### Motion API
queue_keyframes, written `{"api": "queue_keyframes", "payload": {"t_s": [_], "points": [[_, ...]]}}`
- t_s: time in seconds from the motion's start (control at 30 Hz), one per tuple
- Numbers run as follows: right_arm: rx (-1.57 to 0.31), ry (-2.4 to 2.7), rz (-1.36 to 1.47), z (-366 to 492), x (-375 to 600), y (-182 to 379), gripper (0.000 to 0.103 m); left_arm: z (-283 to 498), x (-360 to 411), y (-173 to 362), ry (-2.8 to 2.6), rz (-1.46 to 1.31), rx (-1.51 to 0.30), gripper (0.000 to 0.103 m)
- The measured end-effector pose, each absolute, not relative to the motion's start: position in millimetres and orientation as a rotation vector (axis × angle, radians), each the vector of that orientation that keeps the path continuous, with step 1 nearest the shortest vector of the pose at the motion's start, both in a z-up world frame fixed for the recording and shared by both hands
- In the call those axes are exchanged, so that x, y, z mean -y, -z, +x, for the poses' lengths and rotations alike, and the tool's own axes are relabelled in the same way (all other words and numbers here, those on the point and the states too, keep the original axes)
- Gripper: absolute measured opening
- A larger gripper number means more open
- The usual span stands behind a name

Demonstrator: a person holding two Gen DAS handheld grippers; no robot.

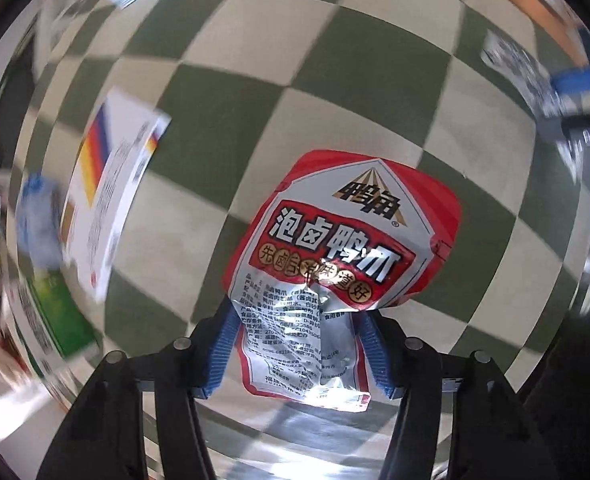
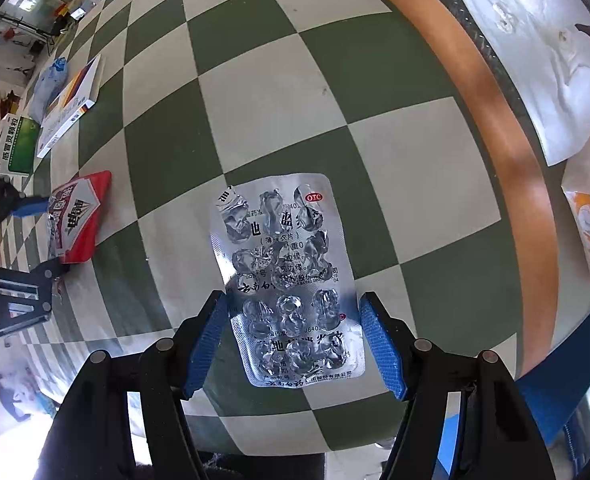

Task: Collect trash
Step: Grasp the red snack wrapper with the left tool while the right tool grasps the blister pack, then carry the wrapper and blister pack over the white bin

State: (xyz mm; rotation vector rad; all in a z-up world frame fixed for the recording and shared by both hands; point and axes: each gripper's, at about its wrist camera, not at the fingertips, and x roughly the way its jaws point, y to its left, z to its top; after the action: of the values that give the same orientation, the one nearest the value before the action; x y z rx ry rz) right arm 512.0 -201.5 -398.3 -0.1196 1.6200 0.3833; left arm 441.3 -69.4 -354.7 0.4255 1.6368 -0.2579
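1. Left hand-held gripper (image 1: 301, 344): clamped on the crumpled foil tail of the red snack wrapper (image 1: 335, 248), blue pads pressed against both sides of the packet, above the checked worktop (image 1: 255, 60).
2. Snack wrapper: probably very light, thin, crinkly and slick; likely to fold or slide rather than resist. Best pinched deep across the bunched foil, not at the glossy red face.
3. Right hand-held gripper (image 2: 295, 340): spread wide, pads flanking the lower half of the silver blister pack (image 2: 283, 276) without visibly squeezing it; contact with the edges cannot be told.
4. Blister pack: lying flat on the worktop, pockets crushed and apparently empty. Judged light, thin and semi-stiff, with smooth foil that may skid; prone to buckling if squeezed across its width. Long edges look like the surest hold, fingertips low against the cloth to get under the rim.
5. Elsewhere on the worktop: white medicine box (image 2: 69, 104), green medicine box (image 2: 15, 144) and a blue plastic bag (image 2: 49, 88) at the far left, well apart from the blister pack.
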Motion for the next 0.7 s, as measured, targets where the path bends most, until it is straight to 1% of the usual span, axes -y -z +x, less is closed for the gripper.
{"api": "queue_keyframes", "payload": {"t_s": [0.17,0.3,0.37,0.43,0.7], "points": [[-1.611,-0.414,-0.116,516,219,391,0.069,432,54,335,0.052,0.107,-1.646,0.054],[-1.592,-0.446,-0.095,518,233,384,0.069,410,41,320,-0.107,-0.147,-1.628,0.053],[-1.58,-0.465,-0.085,515,239,375,0.069,397,40,309,-0.176,-0.187,-1.597,0.053],[-1.573,-0.483,-0.072,510,238,364,0.069,384,16,300,-0.236,-0.224,-1.558,0.053],[-1.494,-0.561,-0.089,456,227,316,0.069,315,14,252,-0.39,-0.322,-1.422,0.053]]}}
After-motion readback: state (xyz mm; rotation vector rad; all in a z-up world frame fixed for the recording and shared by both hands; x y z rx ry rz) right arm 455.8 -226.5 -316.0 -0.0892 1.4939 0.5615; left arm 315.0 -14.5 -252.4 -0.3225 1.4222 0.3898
